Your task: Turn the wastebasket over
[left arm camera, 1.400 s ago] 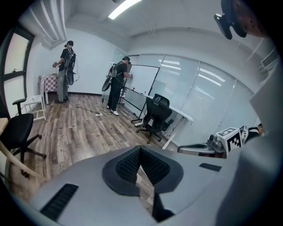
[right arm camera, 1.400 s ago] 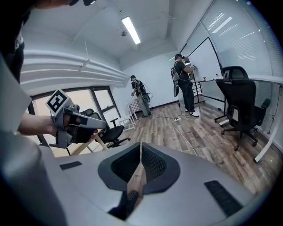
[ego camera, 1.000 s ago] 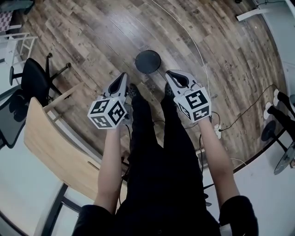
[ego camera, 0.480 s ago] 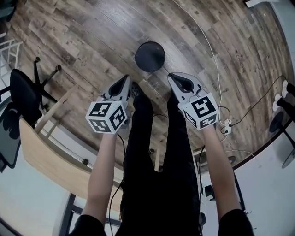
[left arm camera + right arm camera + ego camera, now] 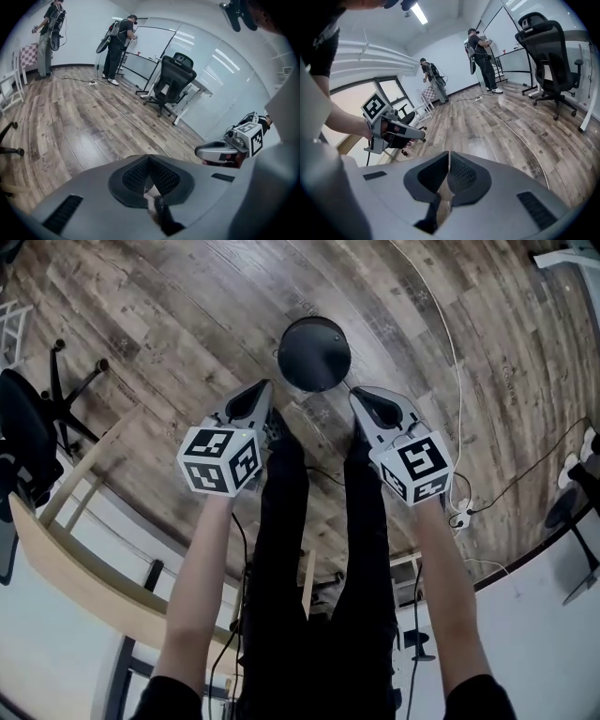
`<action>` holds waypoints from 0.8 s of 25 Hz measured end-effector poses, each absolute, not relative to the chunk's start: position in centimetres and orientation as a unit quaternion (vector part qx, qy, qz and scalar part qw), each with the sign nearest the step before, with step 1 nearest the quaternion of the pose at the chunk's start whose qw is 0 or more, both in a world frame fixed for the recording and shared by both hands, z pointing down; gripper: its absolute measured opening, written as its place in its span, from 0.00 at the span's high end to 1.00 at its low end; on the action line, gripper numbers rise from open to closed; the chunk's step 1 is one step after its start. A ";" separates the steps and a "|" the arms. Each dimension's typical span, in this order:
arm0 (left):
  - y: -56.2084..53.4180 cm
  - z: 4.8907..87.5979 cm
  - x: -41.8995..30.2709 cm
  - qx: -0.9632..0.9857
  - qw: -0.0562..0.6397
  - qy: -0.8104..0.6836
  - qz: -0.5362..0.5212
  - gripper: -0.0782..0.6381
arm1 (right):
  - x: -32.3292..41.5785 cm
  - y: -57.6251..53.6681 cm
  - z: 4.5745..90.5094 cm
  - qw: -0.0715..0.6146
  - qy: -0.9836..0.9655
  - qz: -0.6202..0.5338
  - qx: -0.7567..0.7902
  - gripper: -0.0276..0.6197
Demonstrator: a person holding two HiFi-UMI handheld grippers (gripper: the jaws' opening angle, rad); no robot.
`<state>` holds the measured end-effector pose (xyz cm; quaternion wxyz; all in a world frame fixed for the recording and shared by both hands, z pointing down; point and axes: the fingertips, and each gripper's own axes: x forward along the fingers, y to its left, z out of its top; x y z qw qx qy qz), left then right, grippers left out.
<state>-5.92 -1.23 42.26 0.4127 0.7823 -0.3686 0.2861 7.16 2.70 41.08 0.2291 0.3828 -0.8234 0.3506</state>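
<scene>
wastebasket (image 5: pixel 314 353) on floor (image 5: pixel 178 315), left gripper (image 5: pixel 265 386), right gripper (image 5: pixel 355 394) closed

1. The left gripper (image 5: pixel 255 397) points away and downward, with its jaws closed together and nothing between them.
2. The right gripper (image 5: pixel 367 401) is held beside it, jaws likewise closed and empty.
3. The left forearm (image 5: pixel 202 568) and right forearm (image 5: pixel 441 568) stretch out bare, with the legs (image 5: pixel 314 549) between them.

The wastebasket (image 5: pixel 314 353) shows only as a dark disc from above, its walls hidden, and the office chair (image 5: pixel 22 430) is cut by the left edge.
</scene>
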 end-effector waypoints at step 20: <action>-1.2 58.6 -7.3 0.721 0.464 -0.425 0.291 0.87 | 8.3 -0.6 56.6 0.314 -0.812 0.346 0.351 0.91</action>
